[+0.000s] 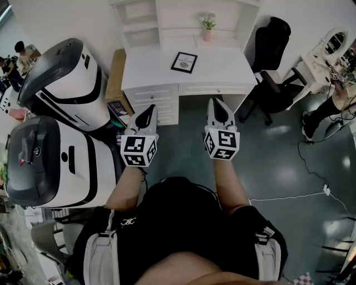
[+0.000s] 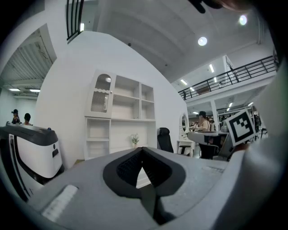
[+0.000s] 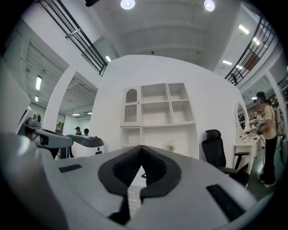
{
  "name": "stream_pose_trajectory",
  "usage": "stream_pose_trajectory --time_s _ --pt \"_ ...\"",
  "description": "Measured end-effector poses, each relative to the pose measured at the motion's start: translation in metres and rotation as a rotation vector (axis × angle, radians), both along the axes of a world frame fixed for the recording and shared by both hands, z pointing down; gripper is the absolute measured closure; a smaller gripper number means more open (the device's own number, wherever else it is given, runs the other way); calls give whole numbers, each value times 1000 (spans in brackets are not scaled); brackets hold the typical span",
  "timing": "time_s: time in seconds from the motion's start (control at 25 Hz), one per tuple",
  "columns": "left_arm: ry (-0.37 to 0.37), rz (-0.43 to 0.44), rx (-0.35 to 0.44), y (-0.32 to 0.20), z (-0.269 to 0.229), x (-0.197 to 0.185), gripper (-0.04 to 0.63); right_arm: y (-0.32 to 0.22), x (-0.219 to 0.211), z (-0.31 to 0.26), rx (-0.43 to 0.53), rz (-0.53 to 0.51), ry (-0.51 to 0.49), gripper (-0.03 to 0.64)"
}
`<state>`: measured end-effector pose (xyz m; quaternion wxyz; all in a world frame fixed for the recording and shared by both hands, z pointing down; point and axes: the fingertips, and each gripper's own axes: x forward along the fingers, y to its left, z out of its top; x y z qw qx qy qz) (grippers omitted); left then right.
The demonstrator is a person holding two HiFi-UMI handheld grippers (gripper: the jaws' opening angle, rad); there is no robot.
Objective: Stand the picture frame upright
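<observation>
We see dark floor (image 1: 189,145) stretching in front of the desk (image 1: 222,67), open and wide to the desk's right front. Two big white-and-black machines (image 1: 67,78) stand to the desk's left, the nearer one just beside our left arm, so room on that side is tight. The white desk has drawers under its front edge and white shelves (image 1: 167,16) rising at its back. A black chair (image 1: 271,61) stands at the desk's right end.

The left gripper (image 1: 149,109) and the right gripper (image 1: 216,102) hang over the floor short of the desk's front edge, side by side and well apart from each other. Both point level at the desk. Each has its jaws pressed together with nothing between them, touching nothing.

The picture frame (image 1: 184,62) lies flat near the middle of the desk top, clear of every edge. A small potted plant (image 1: 207,25) stands behind it, at the desk's back.
</observation>
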<state>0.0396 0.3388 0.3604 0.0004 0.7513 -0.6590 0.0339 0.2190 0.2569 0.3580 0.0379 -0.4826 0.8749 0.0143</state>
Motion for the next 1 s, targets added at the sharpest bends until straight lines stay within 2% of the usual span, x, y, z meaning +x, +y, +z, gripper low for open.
stream_pose_trajectory --time_s 0.56,0.76,1.0 --pt "23 -15 15 -5 -1 -33 580 0 -34 -5 37 -18 17 614" --pt "60 -5 19 -8 -2 -46 580 -3 -47 -4 22 -13 20 614" --pt "37 7 19 -12 -2 -69 580 -6 -69 -3 24 10 21 614"
